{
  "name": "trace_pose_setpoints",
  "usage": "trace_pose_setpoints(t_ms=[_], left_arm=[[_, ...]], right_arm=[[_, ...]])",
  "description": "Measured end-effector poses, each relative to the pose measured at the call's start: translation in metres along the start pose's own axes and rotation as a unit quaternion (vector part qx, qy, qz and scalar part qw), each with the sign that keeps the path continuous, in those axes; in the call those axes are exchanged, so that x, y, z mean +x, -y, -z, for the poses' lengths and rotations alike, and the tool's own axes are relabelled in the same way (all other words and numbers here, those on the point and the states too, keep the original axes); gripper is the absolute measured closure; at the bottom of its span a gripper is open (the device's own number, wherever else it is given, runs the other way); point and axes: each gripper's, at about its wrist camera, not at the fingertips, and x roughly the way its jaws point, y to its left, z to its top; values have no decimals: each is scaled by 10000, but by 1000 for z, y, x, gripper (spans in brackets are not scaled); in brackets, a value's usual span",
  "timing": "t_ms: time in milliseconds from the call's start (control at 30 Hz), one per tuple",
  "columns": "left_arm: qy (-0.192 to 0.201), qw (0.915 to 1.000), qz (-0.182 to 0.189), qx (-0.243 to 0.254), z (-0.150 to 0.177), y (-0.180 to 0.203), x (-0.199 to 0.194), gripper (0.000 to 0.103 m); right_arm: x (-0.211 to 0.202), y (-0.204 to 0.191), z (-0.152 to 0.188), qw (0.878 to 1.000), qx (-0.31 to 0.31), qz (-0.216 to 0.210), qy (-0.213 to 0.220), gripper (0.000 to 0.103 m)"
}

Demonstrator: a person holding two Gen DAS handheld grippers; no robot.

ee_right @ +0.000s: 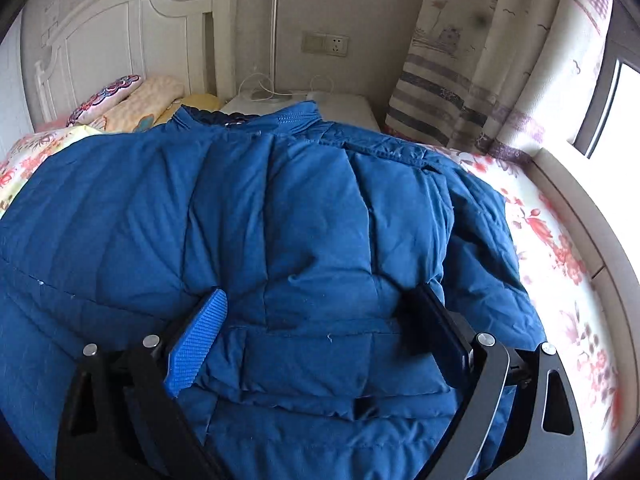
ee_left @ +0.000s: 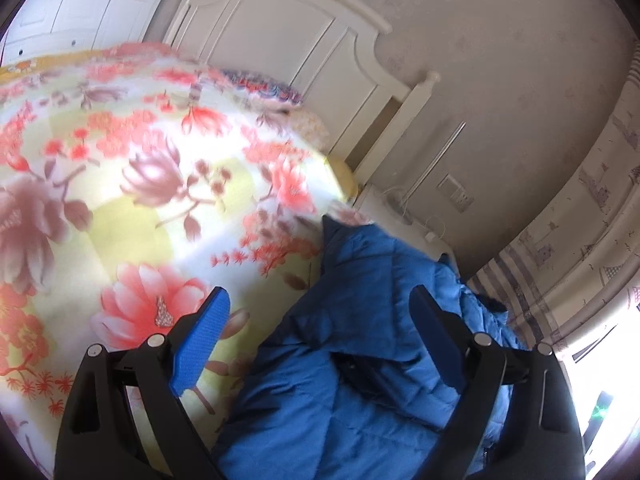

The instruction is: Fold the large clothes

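Blue jacket (ee_right: pixel 280 220) lies lengthwise, collar toward headboard (ee_right: pixel 120 28); both tools seemingly released.

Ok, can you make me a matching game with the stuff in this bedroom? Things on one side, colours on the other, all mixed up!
Things:
1. puffy jacket
2. headboard
3. bedspread
4. curtain

Colours:
A. pink and yellow flowers
B. blue
C. pale with grey-purple stripes
D. white

Pairs: 1-B, 2-D, 3-A, 4-C
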Motion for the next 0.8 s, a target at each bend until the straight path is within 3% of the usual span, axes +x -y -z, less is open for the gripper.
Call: trace_pose_setpoints(t_ms=[167,233,267,333,367,400,433,467,600,667,733,767,800], left_arm=[[-554,9960,559,428,-15,51,10,7],[-904,9912,522,809,-12,76,28,3],[-1147,9877,324,1015,-7,87,44,3],[-1915,9668,-416,1638,18,104,83,2],[-1953,9482,-879,2346,35,117,95,2],[-1687,9381,-1113,2812,46,128,94,2],[-1657,9354,-1207,2881,47,131,93,2],[-1733,9370,-1210,2780,43,134,91,3],[-1288,9682,-575,2066,-2,139,74,3],[-1380,9708,-643,1855,-18,140,92,3],[-1863,9632,-877,1728,-22,136,126,2],[-2337,9481,-1175,1809,-16,132,154,2],[-2387,9417,-1291,1988,-13,135,165,2]], right_arm=[[4,1,2,10000,-4,12,-18,14],[-1,-2,-4,10000,3,7,-16,14],[-3,-3,-6,10000,21,-13,-17,14],[-4,-1,-9,10000,33,-37,-16,14],[-4,-2,-9,10000,29,-53,-11,14],[-4,-1,-9,10000,31,-57,-10,14],[-5,-1,-9,10000,35,-62,-10,14],[-4,-1,-8,10000,38,-69,-13,13],[-4,-2,-8,10000,30,-84,-20,12],[-4,-2,-8,9999,34,-94,-22,12],[-4,-2,-8,9999,44,-112,-20,12],[-4,-1,-8,9999,46,-130,-18,12],[-4,-2,-8,9999,39,-166,-8,11]])
